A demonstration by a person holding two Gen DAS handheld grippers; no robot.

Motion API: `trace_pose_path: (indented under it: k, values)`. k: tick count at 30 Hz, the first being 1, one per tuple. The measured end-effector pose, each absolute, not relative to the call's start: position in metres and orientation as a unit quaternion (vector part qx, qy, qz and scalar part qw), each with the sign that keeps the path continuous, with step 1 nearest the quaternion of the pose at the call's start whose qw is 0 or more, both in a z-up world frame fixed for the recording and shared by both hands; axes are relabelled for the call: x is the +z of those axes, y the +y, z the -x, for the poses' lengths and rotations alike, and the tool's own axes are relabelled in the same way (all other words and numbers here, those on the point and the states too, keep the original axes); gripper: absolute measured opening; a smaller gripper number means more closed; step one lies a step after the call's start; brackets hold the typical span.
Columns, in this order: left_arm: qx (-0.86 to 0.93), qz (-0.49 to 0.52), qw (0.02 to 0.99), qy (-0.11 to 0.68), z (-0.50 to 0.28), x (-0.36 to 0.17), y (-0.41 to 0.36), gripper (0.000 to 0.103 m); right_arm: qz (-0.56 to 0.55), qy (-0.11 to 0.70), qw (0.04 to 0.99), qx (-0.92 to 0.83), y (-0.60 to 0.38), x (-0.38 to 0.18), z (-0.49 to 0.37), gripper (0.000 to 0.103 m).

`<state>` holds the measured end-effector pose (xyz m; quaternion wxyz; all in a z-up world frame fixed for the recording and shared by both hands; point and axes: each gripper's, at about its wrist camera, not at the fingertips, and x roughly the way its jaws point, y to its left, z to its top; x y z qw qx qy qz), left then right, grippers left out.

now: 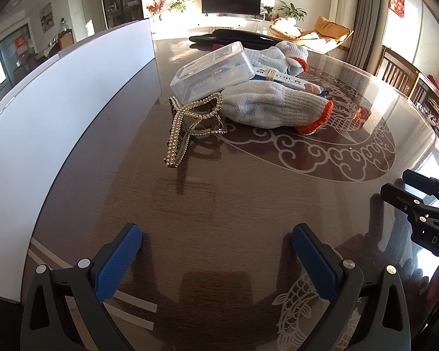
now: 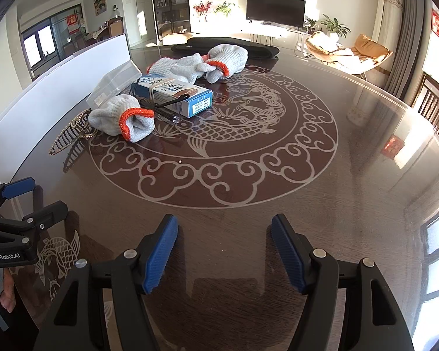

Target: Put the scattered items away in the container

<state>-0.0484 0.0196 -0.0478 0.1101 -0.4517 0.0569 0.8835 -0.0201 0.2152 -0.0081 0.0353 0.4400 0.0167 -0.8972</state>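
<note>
A white container (image 1: 58,122) stands along the table's left side; it also shows in the right wrist view (image 2: 58,87). Beyond my open, empty left gripper (image 1: 216,234) lie a pearl hair claw (image 1: 187,122), a grey glove with an orange cuff (image 1: 272,108), a clear plastic box (image 1: 213,71) and a second glove (image 1: 281,55). My right gripper (image 2: 224,228) is open and empty above the table's middle. Its view shows the near glove (image 2: 125,117), a blue-white carton (image 2: 175,95), glasses (image 2: 161,108), the clear box (image 2: 114,83), far gloves (image 2: 202,61) and the hair claw (image 2: 70,137).
The round dark table (image 2: 307,204) has a glass top with a white fish pattern. A black flat item (image 2: 225,45) lies at the far edge. Wooden chairs (image 1: 401,73) stand at the right. The other gripper (image 1: 418,204) shows at the right edge of the left wrist view.
</note>
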Motion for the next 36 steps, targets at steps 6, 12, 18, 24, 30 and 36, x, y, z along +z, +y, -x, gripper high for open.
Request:
trace_pose_path:
  k: [6,12,18,24,30,36]
  values:
    - [0.883,0.452,0.110,0.057,0.048,-0.048,0.020,0.103,-0.440,0.017,0.035,-0.897,0.215,-0.008,0.020,0.068]
    - [0.883,0.453,0.110,0.057,0.049,-0.049,0.020,0.103,-0.440,0.017,0.035,-0.897,0.215,-0.008,0.020,0.068]
    - [0.884,0.452,0.110,0.057,0.049,-0.049,0.020,0.103,-0.440,0.017,0.035,-0.897,0.215,-0.008,0.020,0.068]
    - [0.884,0.452,0.110,0.057,0.048,-0.049,0.020,0.103,-0.440,0.017,0.035,-0.897,0.215,-0.008,0.020,0.068]
    - [0.883,0.452,0.110,0.058,0.048,-0.049,0.020,0.103,-0.440,0.017,0.035,-0.897,0.215,-0.008,0.020,0.068]
    - [0.869,0.471,0.135,0.072,0.046,-0.047,0.008,0.103,-0.443,0.026,0.082,-0.892,0.208,-0.006,0.032,0.069]
